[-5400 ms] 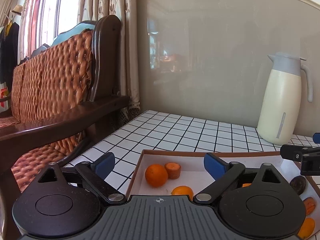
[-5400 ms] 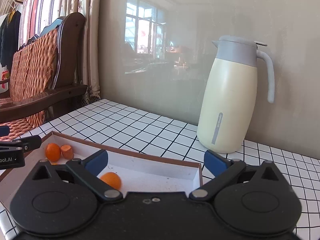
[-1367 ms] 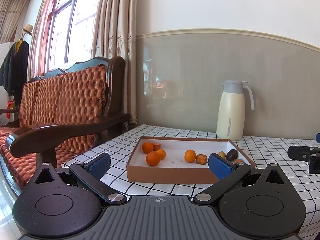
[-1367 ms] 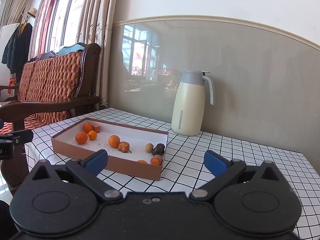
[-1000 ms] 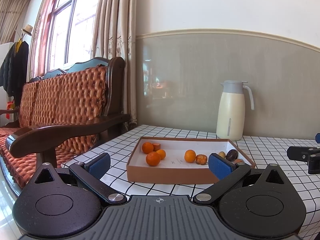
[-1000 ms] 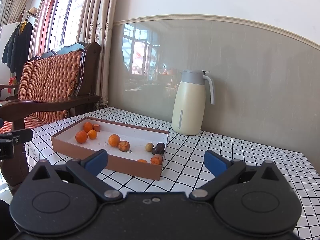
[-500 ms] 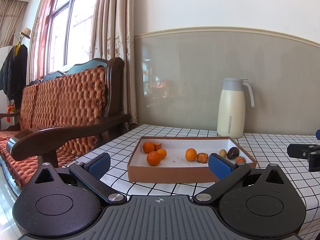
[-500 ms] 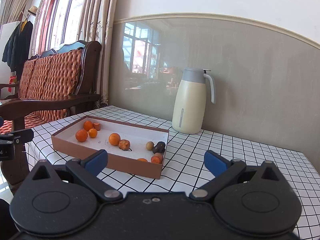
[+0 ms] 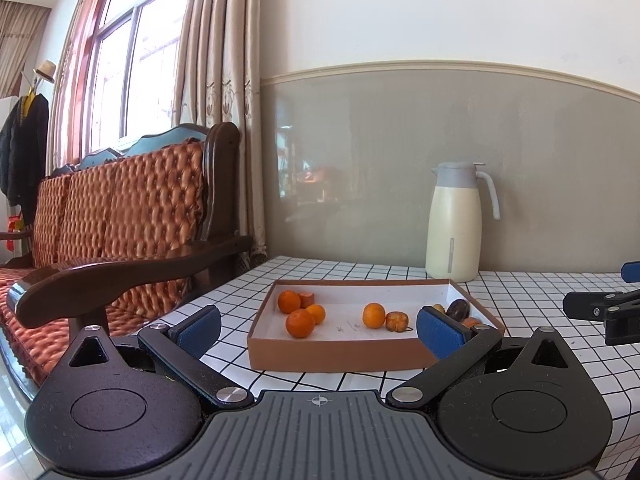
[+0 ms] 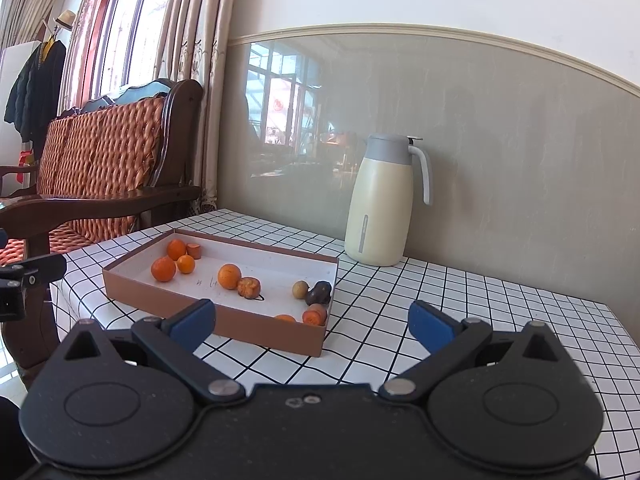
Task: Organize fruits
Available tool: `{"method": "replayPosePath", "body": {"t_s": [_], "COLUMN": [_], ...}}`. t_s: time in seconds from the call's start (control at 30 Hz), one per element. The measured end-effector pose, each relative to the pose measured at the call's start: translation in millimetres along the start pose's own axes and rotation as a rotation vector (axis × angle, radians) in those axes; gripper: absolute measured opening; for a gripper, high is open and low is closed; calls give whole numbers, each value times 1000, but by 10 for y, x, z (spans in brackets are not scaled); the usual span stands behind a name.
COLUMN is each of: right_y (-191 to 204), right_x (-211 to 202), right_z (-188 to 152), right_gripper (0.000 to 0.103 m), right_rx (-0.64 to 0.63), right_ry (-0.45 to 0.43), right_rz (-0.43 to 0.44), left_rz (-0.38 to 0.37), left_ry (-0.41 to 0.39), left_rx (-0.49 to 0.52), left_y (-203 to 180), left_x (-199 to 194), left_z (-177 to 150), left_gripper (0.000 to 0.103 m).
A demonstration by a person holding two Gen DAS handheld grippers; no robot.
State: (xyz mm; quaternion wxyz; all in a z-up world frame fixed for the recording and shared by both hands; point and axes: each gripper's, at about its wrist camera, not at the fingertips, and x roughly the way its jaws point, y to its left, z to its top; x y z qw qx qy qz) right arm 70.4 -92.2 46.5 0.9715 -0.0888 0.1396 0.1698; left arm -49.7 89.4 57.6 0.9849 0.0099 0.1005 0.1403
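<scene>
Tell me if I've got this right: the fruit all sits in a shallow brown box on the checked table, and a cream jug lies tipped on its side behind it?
Nearly. The cream jug stands upright, not on its side, as the right wrist view shows. The rest holds: the fruit sits in the shallow brown box on the checked table, with the jug behind it.

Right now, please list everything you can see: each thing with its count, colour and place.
box: one, brown outside, white inside, on the table
oranges: four, orange, three at the box's left end, one mid-box
other fruit: about six small pieces, orange, tan and dark, mostly at the box's right end
jug: one, cream with grey lid, behind the box by the wall
table: one, white with black grid
sofa: one, dark wood, orange cushions, left of the table
left gripper: open, empty
right gripper: open, empty
</scene>
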Motion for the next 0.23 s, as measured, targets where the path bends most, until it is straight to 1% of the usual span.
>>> {"method": "replayPosePath", "body": {"t_s": [0.23], "right_y": [-1], "right_x": [-1], "right_z": [0], "right_gripper": [97], "right_rx": [-1], "right_ry": [0], "right_rz": [0], "left_rz": [0], "left_ry": [-1], "left_rx": [1], "left_y": [6], "left_x": [2], "left_z": [5], "left_gripper": [103]}}
